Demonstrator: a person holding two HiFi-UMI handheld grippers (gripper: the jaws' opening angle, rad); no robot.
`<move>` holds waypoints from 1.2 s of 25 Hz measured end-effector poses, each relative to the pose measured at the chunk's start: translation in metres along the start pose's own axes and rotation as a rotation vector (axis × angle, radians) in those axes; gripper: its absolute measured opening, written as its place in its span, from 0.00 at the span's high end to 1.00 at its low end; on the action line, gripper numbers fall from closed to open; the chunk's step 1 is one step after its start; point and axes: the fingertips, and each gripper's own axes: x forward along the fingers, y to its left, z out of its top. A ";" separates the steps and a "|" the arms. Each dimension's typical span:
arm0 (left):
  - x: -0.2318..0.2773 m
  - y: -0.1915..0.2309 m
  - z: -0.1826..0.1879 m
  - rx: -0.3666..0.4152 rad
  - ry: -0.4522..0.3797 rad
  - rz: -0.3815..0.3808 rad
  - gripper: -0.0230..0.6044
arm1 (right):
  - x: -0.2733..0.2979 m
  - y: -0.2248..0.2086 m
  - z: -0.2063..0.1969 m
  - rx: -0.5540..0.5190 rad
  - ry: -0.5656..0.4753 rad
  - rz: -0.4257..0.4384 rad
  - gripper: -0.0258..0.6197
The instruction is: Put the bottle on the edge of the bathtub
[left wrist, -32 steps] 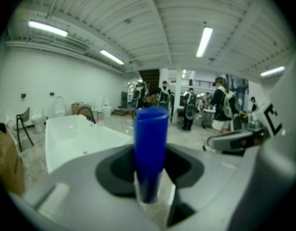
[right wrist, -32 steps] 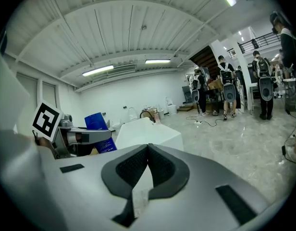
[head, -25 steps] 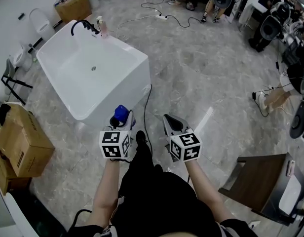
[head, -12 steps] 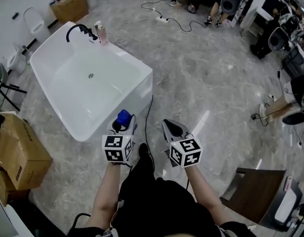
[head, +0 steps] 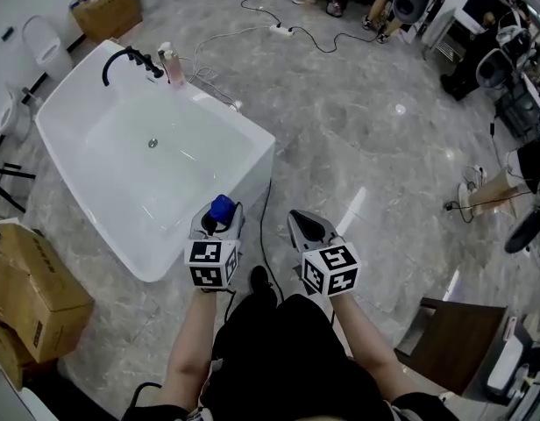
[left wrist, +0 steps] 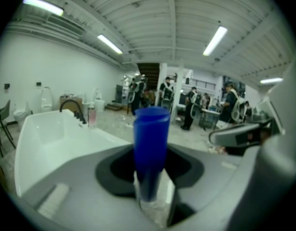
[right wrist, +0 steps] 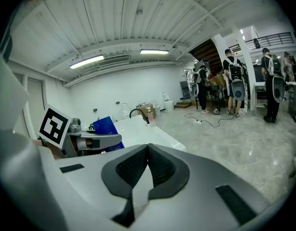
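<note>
The white bathtub [head: 130, 174] fills the far left. Your left gripper [head: 216, 224] pinches the bottle [head: 221, 209], a clear body under a tall blue cap, upright beside the tub's near wall. Your right gripper [head: 307, 226] has its jaws pressed together. Print on the cardboard box [head: 33, 279] is too small to read.

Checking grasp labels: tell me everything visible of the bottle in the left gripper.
The bottle has a tall, opaque blue cylindrical cap over a clear, plastic-looking lower body, little of which shows. It stands upright between the jaws of the left gripper, which are closed on it low down; nothing else touches it. In the head view it is held in the air beside the near side of the white bathtub, not yet on its edge.
</note>
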 end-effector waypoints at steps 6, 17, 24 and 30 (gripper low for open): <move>0.031 0.013 0.003 -0.003 0.017 -0.021 0.71 | 0.021 -0.017 0.006 0.010 0.021 -0.032 0.96; 0.110 0.026 0.016 -0.004 0.042 -0.001 0.71 | 0.066 -0.071 0.021 0.044 0.034 -0.022 0.96; 0.170 0.037 0.032 -0.014 0.058 0.033 0.71 | 0.107 -0.109 0.033 0.047 0.070 0.019 0.96; 0.220 0.043 0.033 -0.025 0.081 0.056 0.71 | 0.142 -0.139 0.031 0.063 0.110 0.050 0.96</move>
